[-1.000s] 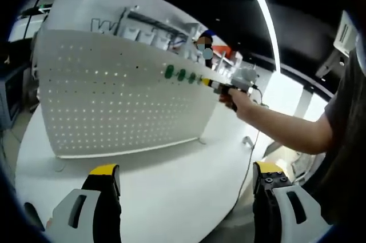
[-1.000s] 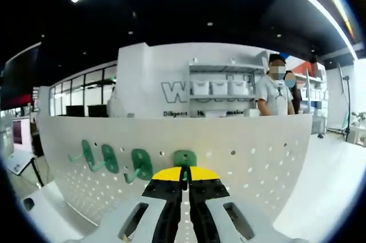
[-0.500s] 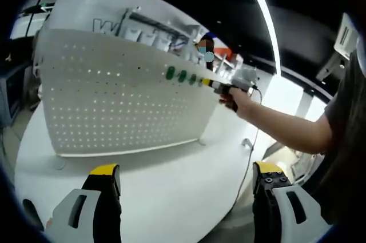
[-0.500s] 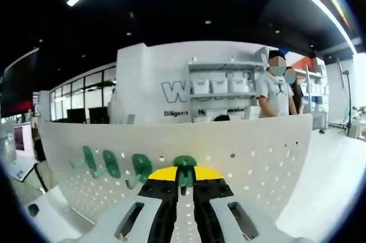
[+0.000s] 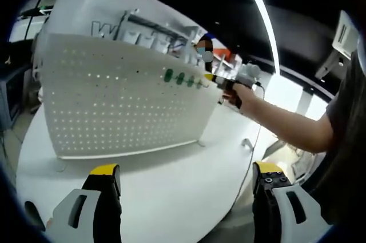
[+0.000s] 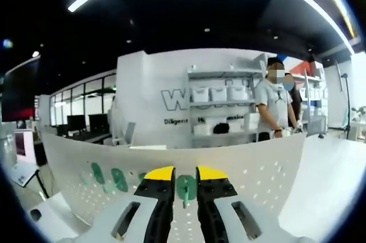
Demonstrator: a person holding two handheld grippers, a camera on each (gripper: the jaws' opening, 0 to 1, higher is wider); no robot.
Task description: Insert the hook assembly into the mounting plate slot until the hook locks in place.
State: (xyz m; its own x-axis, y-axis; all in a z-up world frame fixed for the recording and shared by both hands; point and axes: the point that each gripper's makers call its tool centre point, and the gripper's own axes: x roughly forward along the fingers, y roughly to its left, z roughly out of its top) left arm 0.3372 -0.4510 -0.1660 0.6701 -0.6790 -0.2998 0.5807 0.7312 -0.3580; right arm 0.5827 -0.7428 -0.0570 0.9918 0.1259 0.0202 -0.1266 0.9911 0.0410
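Note:
A white perforated mounting plate [image 5: 120,106] stands upright on a round white table [image 5: 171,191]. Several green hooks sit in a row near its top right; the last one [image 5: 199,83] is nearest my right gripper [image 5: 216,80], which a hand holds just off the plate's edge. In the right gripper view that green hook [image 6: 186,186] hangs on the plate [image 6: 257,163] between my parted yellow-tipped jaws, and my right gripper [image 6: 185,173] is open. Other hooks [image 6: 119,179] line up to its left. My left gripper [image 5: 186,177] stays open and low over the table, holding nothing.
A person's arm [image 5: 286,126] reaches across from the right to the plate. Two people [image 6: 274,106] stand behind the plate by shelves with white bins [image 6: 220,91]. The table's near edge [image 5: 229,220] curves down at the right.
My right gripper's jaws have opened off the green hook, which stays on the plate, and the gripper has drawn back a little. The left gripper has not moved.

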